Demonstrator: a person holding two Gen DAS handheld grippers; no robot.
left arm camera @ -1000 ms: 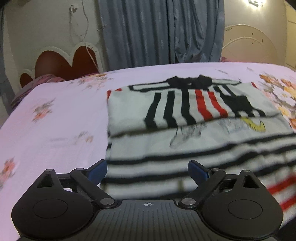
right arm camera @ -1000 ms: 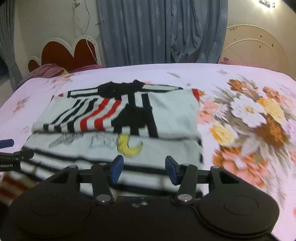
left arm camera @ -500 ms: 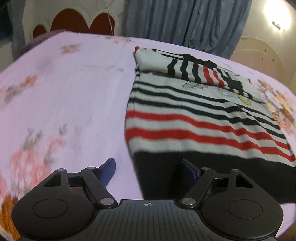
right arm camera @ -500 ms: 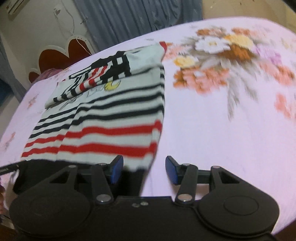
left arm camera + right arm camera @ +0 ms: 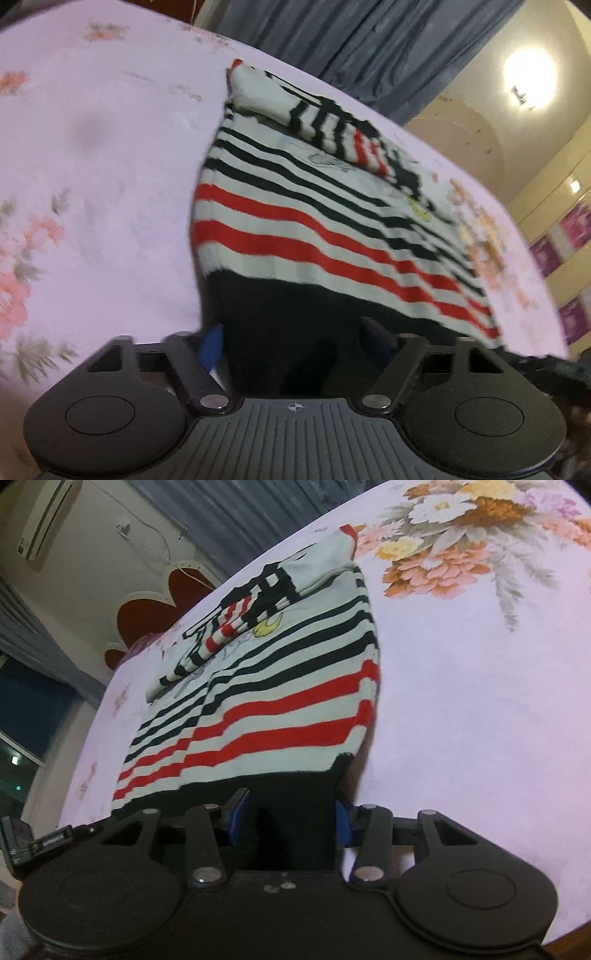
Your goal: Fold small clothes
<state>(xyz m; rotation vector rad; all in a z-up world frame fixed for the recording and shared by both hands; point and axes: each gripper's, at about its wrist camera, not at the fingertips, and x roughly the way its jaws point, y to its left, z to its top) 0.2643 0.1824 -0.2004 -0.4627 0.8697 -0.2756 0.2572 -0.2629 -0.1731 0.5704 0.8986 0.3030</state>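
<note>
A white sweater with black and red stripes lies flat on the bed, its sleeves folded across the chest. Its black hem is nearest to me. My left gripper straddles the hem's left corner and its jaws are closing, with the blue pads still apart from the cloth. In the right wrist view the same sweater runs away from me. My right gripper straddles the right corner of the hem, jaws closing slightly, the cloth filling the gap between the pads.
The pink floral bedsheet spreads out on both sides of the sweater. A red scalloped headboard and grey curtains stand beyond the bed. The bed's near edge shows at the lower right. A wall lamp glares.
Both grippers have drawn back from the sweater's chest to its black hem and rolled. The left jaws have narrowed around the hem's left corner; the right jaws look much the same.
</note>
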